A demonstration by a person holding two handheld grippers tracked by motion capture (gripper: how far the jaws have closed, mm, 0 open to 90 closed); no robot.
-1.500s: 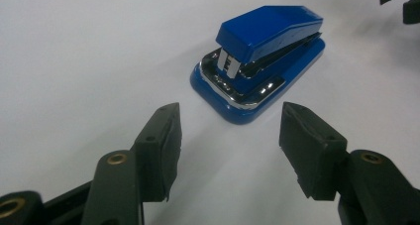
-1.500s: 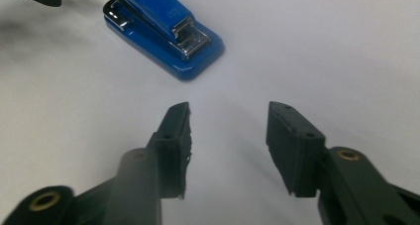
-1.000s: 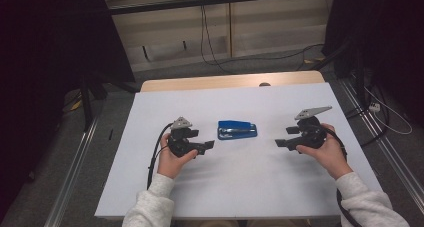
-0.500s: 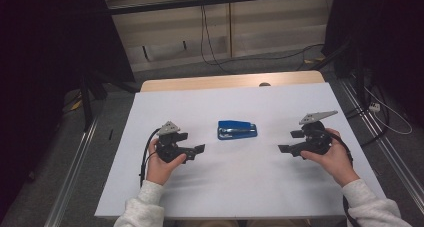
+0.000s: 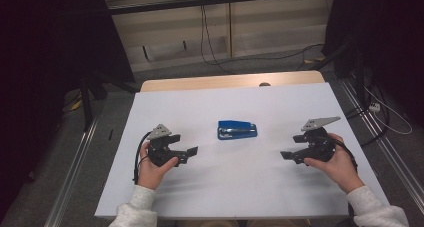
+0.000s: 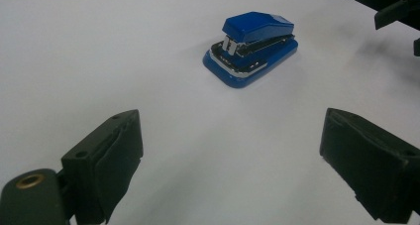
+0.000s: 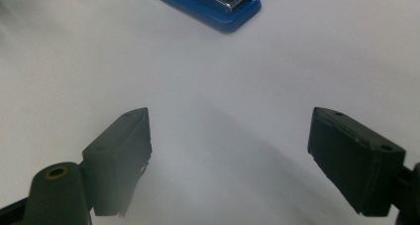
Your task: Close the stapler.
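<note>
Stapler (image 5: 237, 129) unmoved, left tongs (image 5: 190, 151) and right tongs (image 5: 286, 156) farther apart, jaws opening

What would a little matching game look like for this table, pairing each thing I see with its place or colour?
Things:
1. stapler
2. left gripper
3. right gripper
4. table top

Descriptions:
A. white surface
B. blue, lying at the middle
C. open, empty, at the left of the high view
D. open, empty, at the right of the high view

Pairs: 1-B, 2-C, 3-D, 4-A
</note>
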